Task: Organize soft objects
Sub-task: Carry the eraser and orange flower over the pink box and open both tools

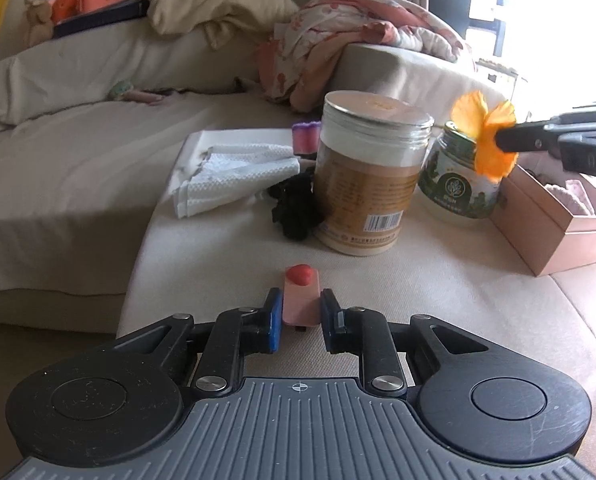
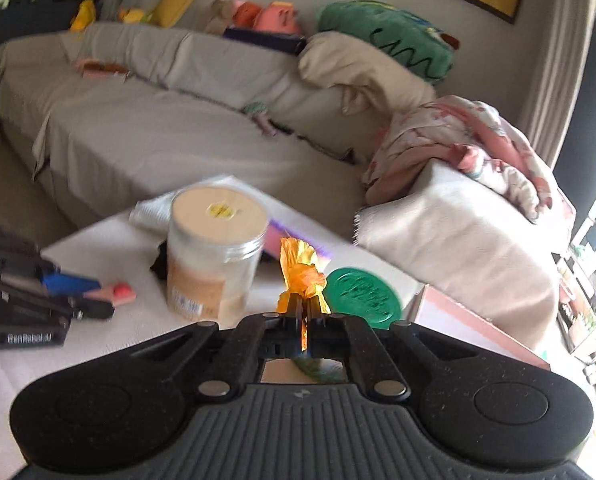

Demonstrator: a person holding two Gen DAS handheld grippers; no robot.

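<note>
My left gripper (image 1: 300, 307) is closed on a pink block with a red heart (image 1: 301, 294), low over the cream cushion; it also shows in the right wrist view (image 2: 114, 294). My right gripper (image 2: 303, 312) is shut on an orange fabric flower (image 2: 299, 270) and holds it in the air above the green-lidded jar (image 2: 361, 298). The flower (image 1: 485, 136) and the right gripper (image 1: 509, 140) also show in the left wrist view, at the right. A pink open box (image 1: 553, 220) stands at the right with something pink and soft inside.
A tall tan jar (image 1: 367, 176) stands mid-cushion beside the green-labelled jar (image 1: 457, 184). Black fabric (image 1: 296, 212), a white paper towel (image 1: 234, 176) and a purple item (image 1: 305, 138) lie behind. The sofa (image 2: 146, 136) holds pillows, a floral blanket (image 2: 469, 148) and plush toys.
</note>
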